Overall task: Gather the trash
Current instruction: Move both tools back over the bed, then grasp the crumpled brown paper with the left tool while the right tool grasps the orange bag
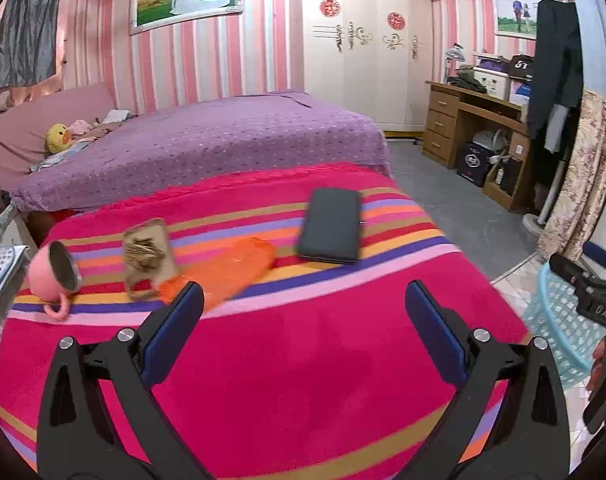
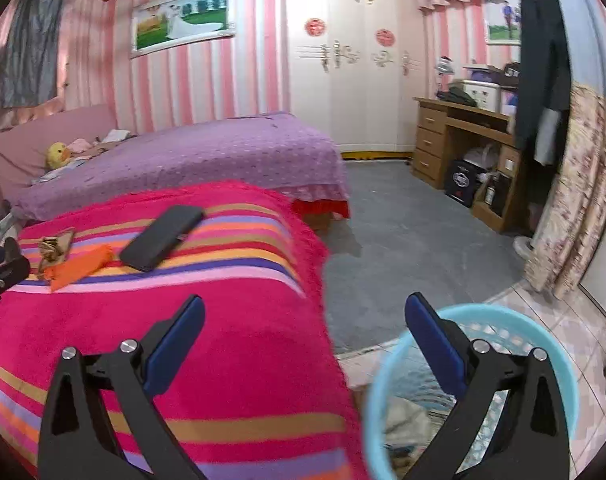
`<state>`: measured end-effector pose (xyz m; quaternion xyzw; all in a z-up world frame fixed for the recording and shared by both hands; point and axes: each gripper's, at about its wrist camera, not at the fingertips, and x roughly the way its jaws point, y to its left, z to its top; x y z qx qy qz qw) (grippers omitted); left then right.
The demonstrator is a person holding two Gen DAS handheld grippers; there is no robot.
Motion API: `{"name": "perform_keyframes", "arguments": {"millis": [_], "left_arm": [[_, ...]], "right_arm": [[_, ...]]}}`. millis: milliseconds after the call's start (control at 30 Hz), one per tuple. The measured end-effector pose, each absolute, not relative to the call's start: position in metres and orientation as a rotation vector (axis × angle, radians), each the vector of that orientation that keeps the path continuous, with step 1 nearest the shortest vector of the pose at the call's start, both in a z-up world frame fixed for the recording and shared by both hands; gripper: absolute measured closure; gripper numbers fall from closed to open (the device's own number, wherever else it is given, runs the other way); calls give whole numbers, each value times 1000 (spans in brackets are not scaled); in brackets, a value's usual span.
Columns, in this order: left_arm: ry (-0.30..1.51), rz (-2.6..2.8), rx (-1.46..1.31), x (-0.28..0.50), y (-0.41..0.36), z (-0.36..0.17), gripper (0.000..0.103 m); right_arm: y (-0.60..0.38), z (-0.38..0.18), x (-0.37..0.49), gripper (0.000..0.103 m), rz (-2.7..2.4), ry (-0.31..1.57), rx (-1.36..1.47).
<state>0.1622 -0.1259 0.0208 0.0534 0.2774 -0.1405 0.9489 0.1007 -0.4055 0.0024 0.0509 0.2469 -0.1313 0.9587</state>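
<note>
Left wrist view: both tools spread wide, nothing held.
Left tool [image 1: 303,304] hovers near the crumpled orange plastic bag [image 1: 227,270] and brown paper wrapper [image 1: 147,258] on the striped surface [image 1: 311,368]; right tool [image 2: 303,316] overhangs the light-blue mesh basket [image 2: 559,344], already holding scraps. 2 pieces left.

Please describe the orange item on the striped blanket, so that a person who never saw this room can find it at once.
Find the pink striped blanket in front of the purple bed. In its far left part, an orange plastic bag lies flat, between the brown crumpled wrapper and the dark flat case. It is the only orange, thin, translucent item there.
</note>
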Motion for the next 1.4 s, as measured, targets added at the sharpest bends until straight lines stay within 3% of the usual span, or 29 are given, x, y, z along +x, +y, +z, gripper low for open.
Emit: {"name": "perform_keyframes", "arguments": {"millis": [400,733,1167,1267,1400], "left_arm": [[583,-122,75,205,-29,18,6],[684,-28,-11,255,37,-9,6],[731,-52,-36,328,36,-36,7],[740,-60,-5,342,23,-40,16],[760,-117,-8,355,12,-46,51]], "right_arm": [[-316,22,191,5,-110,509,110],[-255,-10,247,5,-1,585,50],[-250,-35,297,5,-25,679,22],[-253,-37,303,5,-26,690,40],[-248,-42,305,5,-14,706,25]]}}
